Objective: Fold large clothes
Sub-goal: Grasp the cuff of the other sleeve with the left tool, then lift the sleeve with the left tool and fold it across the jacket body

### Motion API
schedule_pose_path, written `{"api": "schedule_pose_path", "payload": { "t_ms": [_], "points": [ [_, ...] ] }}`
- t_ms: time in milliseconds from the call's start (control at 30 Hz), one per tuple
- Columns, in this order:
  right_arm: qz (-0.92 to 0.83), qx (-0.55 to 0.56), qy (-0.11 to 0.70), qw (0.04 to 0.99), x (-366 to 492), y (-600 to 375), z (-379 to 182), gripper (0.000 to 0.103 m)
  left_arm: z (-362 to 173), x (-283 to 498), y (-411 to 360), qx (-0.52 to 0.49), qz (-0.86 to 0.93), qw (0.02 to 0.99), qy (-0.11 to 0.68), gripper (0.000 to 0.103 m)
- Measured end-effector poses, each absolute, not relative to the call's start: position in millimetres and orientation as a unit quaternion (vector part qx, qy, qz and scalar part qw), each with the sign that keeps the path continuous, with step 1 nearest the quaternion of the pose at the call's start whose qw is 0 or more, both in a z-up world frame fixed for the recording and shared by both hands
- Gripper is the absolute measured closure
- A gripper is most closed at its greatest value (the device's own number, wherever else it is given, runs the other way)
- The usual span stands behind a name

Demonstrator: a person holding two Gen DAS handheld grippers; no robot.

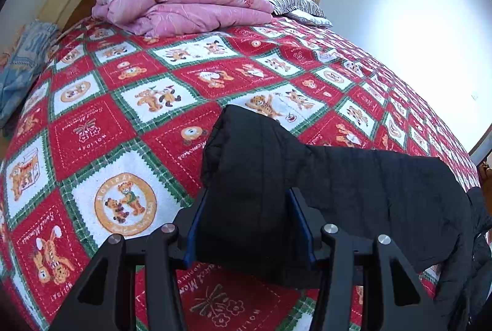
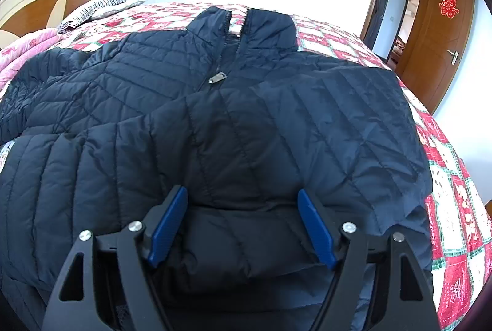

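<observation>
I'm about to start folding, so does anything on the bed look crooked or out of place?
Nothing damaged or spilled. The dark quilted jacket lies face up on the patchwork bedspread, zipper partly open at the collar. One sleeve is bunched toward the pink quilt instead of lying flat.

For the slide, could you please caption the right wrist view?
Right gripper, jaws spread, over a dark quilted jacket lying on a red patchwork bedspread.

Black angular gripper frames, blue jaws, round silver screws.
</observation>
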State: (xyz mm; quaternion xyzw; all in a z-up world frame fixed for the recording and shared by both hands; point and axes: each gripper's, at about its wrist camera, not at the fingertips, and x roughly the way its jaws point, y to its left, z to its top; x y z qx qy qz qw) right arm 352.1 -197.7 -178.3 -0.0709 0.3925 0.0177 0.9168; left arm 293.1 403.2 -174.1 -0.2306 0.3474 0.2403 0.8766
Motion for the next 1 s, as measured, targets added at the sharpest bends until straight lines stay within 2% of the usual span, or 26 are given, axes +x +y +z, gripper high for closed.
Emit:
{"api": "schedule_pose_path", "payload": {
  "t_ms": [33, 67, 167, 267, 300, 367, 433, 700, 867, 1000],
  "points": [
    [0.018, -0.071, 0.393, 0.917, 352, -198, -178, 0.025, -173, 293, 402, -0.229, 0.243, 0.877, 0.345, 0.047],
    [0.018, -0.071, 0.392, 0.917, 352, -198, -178, 0.025, -174, 295, 400, -0.23, 0.239, 0.877, 0.346, 0.036],
    [0.018, -0.071, 0.392, 0.917, 352, -198, -178, 0.025, -181, 300, 399, -0.24, 0.235, 0.874, 0.35, 0.023],
    [0.018, -0.07, 0.392, 0.917, 352, -199, -178, 0.025, -191, 304, 403, -0.249, 0.238, 0.868, 0.357, 0.023],
    [0.018, -0.07, 0.392, 0.917, 352, -198, -178, 0.025, -191, 303, 404, -0.249, 0.237, 0.87, 0.354, 0.024],
    [0.018, -0.07, 0.392, 0.917, 353, -199, -177, 0.025, -187, 299, 404, -0.239, 0.241, 0.875, 0.346, 0.048],
    [0.018, -0.07, 0.392, 0.917, 352, -198, -178, 0.025, -180, 293, 405, -0.234, 0.239, 0.881, 0.333, 0.06],
    [0.017, -0.071, 0.391, 0.917, 352, -198, -178, 0.025, -105, 275, 362, -0.147, 0.233, 0.93, 0.242, 0.067],
    [0.018, -0.071, 0.391, 0.917, 351, -198, -178, 0.025, -49, 270, 302, -0.082, 0.167, 0.963, 0.194, 0.081],
    [0.018, -0.071, 0.392, 0.917, 352, -199, -178, 0.024, -23, 269, 242, -0.046, 0.09, 0.979, 0.179, 0.086]
  ]
}}
